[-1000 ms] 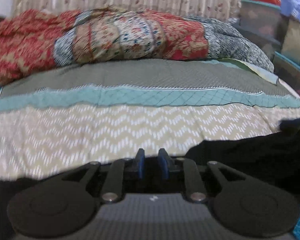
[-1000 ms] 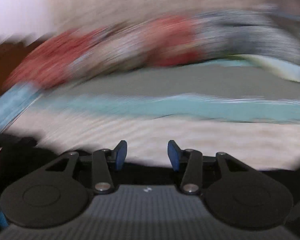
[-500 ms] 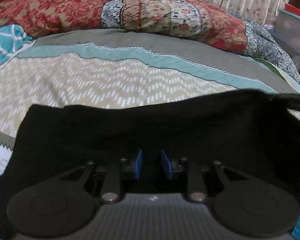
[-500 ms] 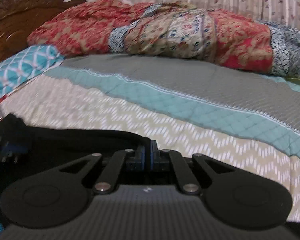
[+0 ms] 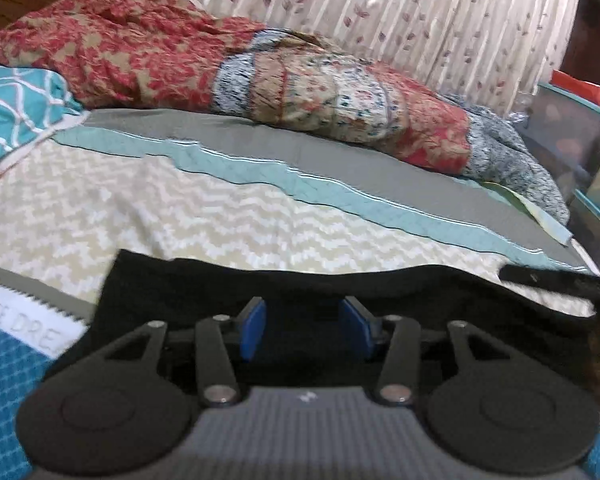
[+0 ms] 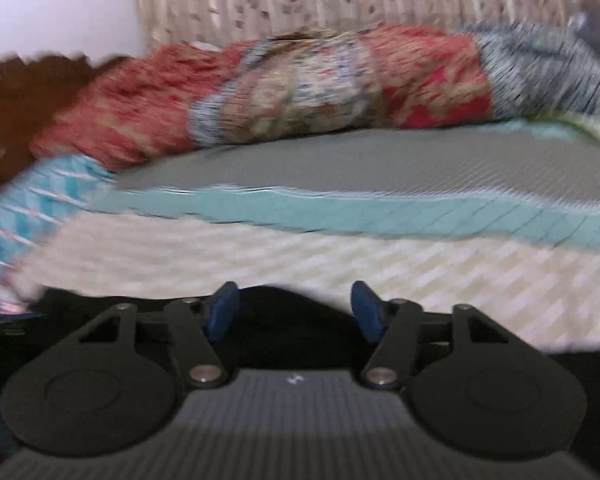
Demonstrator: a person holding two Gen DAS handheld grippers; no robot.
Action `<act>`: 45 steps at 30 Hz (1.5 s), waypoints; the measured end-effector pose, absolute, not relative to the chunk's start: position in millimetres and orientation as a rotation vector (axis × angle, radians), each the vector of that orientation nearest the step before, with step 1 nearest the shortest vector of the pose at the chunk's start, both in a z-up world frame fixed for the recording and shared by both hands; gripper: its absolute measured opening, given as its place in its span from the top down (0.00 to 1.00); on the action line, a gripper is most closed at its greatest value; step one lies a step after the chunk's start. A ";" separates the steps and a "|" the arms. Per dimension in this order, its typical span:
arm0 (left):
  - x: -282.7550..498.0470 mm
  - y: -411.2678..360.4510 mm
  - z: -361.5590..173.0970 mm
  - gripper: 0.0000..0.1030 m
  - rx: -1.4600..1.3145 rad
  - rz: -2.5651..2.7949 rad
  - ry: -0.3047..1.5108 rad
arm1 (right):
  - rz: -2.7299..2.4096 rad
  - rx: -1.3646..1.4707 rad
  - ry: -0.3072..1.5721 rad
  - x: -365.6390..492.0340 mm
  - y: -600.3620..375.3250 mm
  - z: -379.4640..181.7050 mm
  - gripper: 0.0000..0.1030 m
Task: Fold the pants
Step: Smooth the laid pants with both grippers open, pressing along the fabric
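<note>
Left tongs (image 5: 304, 326): the jaws are opening. The two blue pads (image 5: 252, 330) stand clearly apart, at a moderate gap rather than full spread. Black fabric of the pants (image 5: 420, 292) fills the space between and beneath the pads, but neither pad presses on it; the cloth is released, not grasped. Whether the pad tips rest on the fabric cannot be told.

Right tongs (image 6: 296, 312): the jaws are opening. The blue pads (image 6: 222, 314) stand somewhat wider apart than those of the left tongs. A low hump of the pants (image 6: 284, 312) rises into the gap between them. The pads do not clamp it; the grip is released. This view is blurred, so finer contact cannot be judged.

Location of the pants: the garment lies on the bed (image 5: 220, 216), on the cream zigzag-patterned zone of the bedspread, at the near edge directly below both tongs. In the left wrist view it forms a wide, flat black band running from left of centre across to the right edge of the picture, with a straight far edge. A narrow black strip (image 5: 540, 276) projects at the upper right of that band; what it is cannot be told.

Surroundings: beyond the zigzag zone the bedspread shows a teal band, then a grey band. A rumpled red and patterned quilt (image 5: 260, 76) lies along the far side of the bed. A teal patterned pillow (image 5: 16, 108) sits at far left. A striped curtain (image 5: 420, 20) hangs behind.
</note>
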State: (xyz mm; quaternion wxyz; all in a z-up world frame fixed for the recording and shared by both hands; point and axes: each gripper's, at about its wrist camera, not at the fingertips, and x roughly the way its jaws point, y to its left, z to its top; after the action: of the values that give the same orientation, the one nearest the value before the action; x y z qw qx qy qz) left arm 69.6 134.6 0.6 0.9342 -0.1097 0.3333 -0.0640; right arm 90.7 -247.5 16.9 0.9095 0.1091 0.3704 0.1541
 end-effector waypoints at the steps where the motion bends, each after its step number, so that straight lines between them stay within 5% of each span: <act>1: 69.6 136.9 -1.9 0.58 -0.218 -0.119 0.692 | 0.350 0.258 0.783 83.9 -239.2 15.2 0.49; 5: 72.6 148.2 -23.0 0.60 -0.163 -0.011 0.764 | 0.488 0.324 0.916 60.1 -191.5 -11.4 0.55; 7: 79.4 153.8 -39.1 0.79 -0.100 0.038 0.824 | 0.526 0.272 0.984 49.5 -164.0 -31.2 0.55; 8: 77.9 155.4 -39.9 0.80 -0.098 0.044 0.830 | 0.531 0.218 1.019 48.1 -152.7 -39.6 0.55; 10: 69.2 158.3 -23.1 0.74 -0.143 0.019 0.801 | 0.515 0.148 0.987 45.4 -141.2 -36.3 0.55; 13: 46.4 166.1 3.5 0.51 -0.171 0.030 0.694 | 0.532 0.194 0.943 49.0 -141.7 -12.7 0.54; 18: 23.0 191.6 22.7 0.50 -0.322 0.014 0.638 | 0.591 0.230 0.828 52.2 -132.1 10.1 0.55; 23: 26.0 187.5 7.1 0.53 -0.337 0.008 0.705 | 0.601 0.257 1.096 80.0 -79.6 -52.5 0.55; 27: 30.3 175.8 6.3 0.53 -0.358 -0.025 0.727 | 0.588 0.308 1.080 102.4 -66.5 -54.6 0.55; 37: 55.6 114.4 4.4 0.53 -0.270 -0.152 0.759 | 0.178 0.536 0.800 39.7 -275.3 -1.2 0.54; 42: 70.3 62.3 -12.4 0.51 -0.207 -0.228 0.839 | -0.244 0.685 0.605 -43.7 -411.7 13.4 0.37; 45: 78.5 31.8 -22.8 0.51 -0.153 -0.256 0.878 | -0.447 0.790 0.506 -81.7 -472.8 6.8 0.36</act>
State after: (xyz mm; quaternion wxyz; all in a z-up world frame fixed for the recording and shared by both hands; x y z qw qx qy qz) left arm 78.5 31.8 -22.8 0.8944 -0.0739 0.4234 -0.1237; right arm -81.7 -472.8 6.8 0.8679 0.3777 0.2419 -0.2135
